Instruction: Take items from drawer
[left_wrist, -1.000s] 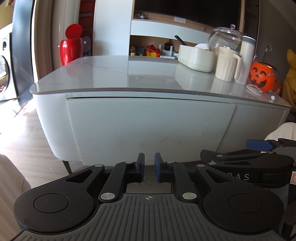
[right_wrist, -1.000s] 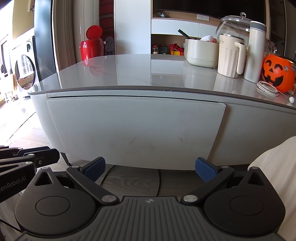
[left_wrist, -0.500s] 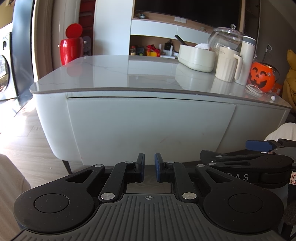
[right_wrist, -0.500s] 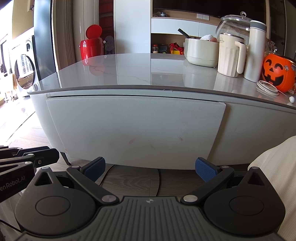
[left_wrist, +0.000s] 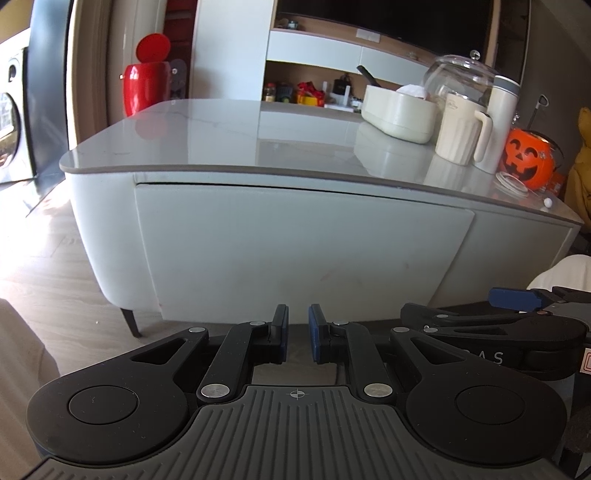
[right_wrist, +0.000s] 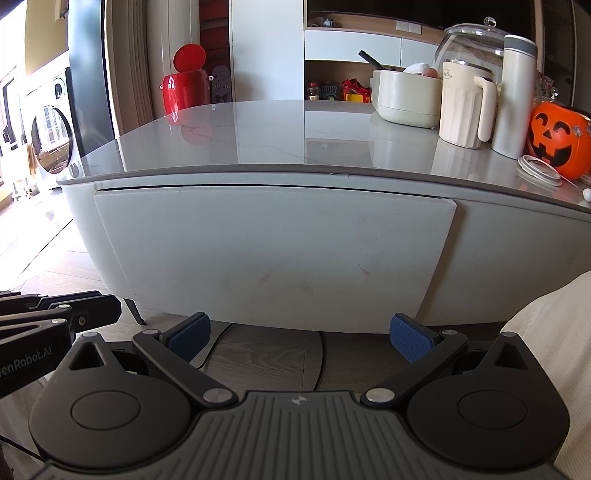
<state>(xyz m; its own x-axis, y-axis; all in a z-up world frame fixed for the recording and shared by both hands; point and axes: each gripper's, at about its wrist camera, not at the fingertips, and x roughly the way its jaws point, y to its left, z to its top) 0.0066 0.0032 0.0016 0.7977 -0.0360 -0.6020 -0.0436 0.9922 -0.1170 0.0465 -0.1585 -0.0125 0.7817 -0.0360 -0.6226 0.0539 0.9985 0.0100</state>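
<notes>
Below the surface's front edge: drawer front (left_wrist: 295, 247), one broad pale panel, matt, faintly scuffed, slightly bowed, no handle that I can see, closed flush under a thin dark seam. Its contents are hidden from me.

Surface (right_wrist: 280, 136): glossy grey stone-like slab, rounded corners, thin darker rim, on a white rounded body with a dark tapered leg (left_wrist: 130, 320).

Toward the right edge of the surface: cream oval tub (right_wrist: 406, 98), smooth; ribbed cream jug (right_wrist: 463, 107) with handle; tall cylindrical flask (right_wrist: 515, 96), grey cap; clear glass jar (left_wrist: 458, 75) with domed knobbed lid; orange plastic pumpkin pail (right_wrist: 556, 142); flat ringed lid (right_wrist: 539, 171) just beside it.

Beyond the far left corner: red glossy bin (left_wrist: 146, 86), round lid raised.

My left gripper (left_wrist: 297, 334): black linkage, blue ribbed pads, jaws narrow, nearly together, nothing between them.

My right gripper (right_wrist: 301, 334): same build, jaws wide, empty, above dark wood-grain floor (right_wrist: 258, 358).
</notes>
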